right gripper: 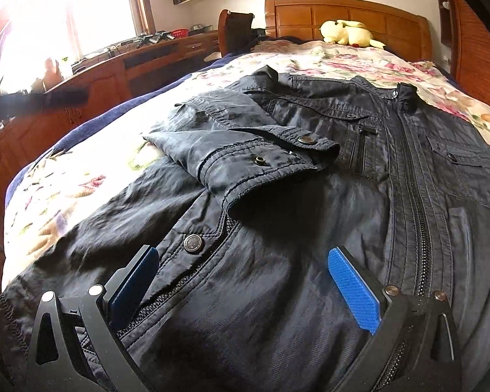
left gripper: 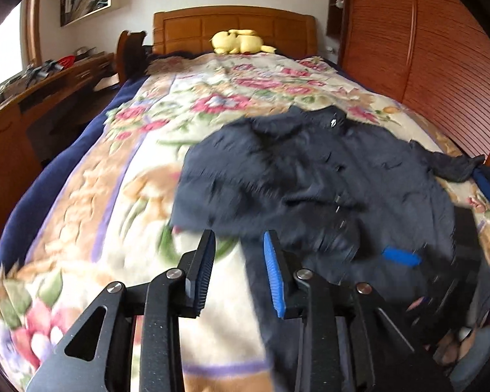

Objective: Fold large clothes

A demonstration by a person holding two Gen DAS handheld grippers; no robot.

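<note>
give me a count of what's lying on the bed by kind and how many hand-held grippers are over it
Jackets: 1, dark navy, front up
Plush toys: 1, yellow, by the headboard
Floral blankets: 1
Hand-held grippers: 2, left and right
Total: 5

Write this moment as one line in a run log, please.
scene: dark jacket on floral blanket | sleeve folded across front | left hand-held gripper: open, empty | right hand-held gripper: open over jacket
</note>
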